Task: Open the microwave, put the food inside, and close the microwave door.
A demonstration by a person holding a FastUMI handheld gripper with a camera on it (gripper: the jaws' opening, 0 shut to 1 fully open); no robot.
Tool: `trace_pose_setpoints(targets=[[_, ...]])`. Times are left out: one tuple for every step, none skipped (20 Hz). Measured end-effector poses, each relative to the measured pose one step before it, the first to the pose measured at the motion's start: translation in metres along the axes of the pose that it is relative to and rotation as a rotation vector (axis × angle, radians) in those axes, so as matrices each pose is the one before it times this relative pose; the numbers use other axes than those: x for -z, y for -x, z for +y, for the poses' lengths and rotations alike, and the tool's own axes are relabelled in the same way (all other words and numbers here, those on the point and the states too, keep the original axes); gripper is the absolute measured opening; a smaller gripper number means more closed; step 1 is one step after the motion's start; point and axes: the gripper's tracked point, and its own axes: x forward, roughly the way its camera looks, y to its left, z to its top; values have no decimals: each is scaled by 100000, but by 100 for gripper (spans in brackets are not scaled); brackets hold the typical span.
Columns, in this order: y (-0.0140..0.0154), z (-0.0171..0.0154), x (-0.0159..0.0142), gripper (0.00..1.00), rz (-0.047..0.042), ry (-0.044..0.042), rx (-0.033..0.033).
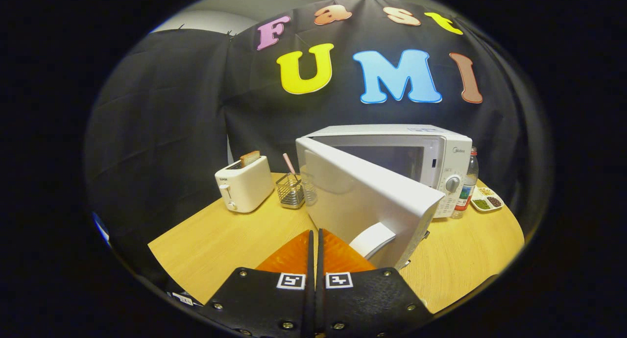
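Observation:
A white microwave [441,156] stands on the wooden table [215,240] beyond my fingers. Its door [362,196] is swung partly open toward me, hinged on the left, and the outer face with the curved handle [372,240] is turned my way. The dark inside shows past the door's top edge. My gripper [315,237] is shut with nothing between its fingers, the tips pressed together just left of the door handle and close to the door's lower edge.
A white toaster [244,185] with a slice of bread in it stands at the left. A wire basket [290,191] with a pink straw is beside it. A bottle [468,183] and a small sectioned dish [486,199] sit right of the microwave.

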Motion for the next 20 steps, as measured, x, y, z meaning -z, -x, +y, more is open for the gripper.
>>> trace_pose_setpoints(targets=[[-623,-893,-227,1,-281,-170,1287],[-573,-830,-349,1,-203,-255,1431],[-589,-642,-260,1,-238,-415,1298],[-591,-712,-296,1,-280,-595,1297],[-470,-712,-281,1,-215,-616,1383],[-535,-729,-247,1,-181,-496,1407],[-653,-757,-115,1,-34,-486,1573],[-613,-731,-190,1,120,-606,1623],[-513,-613,-202,1,73,-720,1385],[-499,-679,-262,1,-115,-756,1439],[-603,-652,-208,1,-112,-546,1423],[-632,-496,-207,1,27,-647,547],[-604,-497,-184,1,-115,-300,1307],[-622,-566,-154,1,-164,-24,1509],[-633,-521,-139,1,-169,-251,1266],[-643,-324,-242,1,-83,-598,766],[-657,-349,-134,1,159,-796,465],[-749,-325,-343,1,-44,-726,588],[-688,-321,-303,1,-238,-402,731],[-694,-345,-357,1,-134,-189,700]])
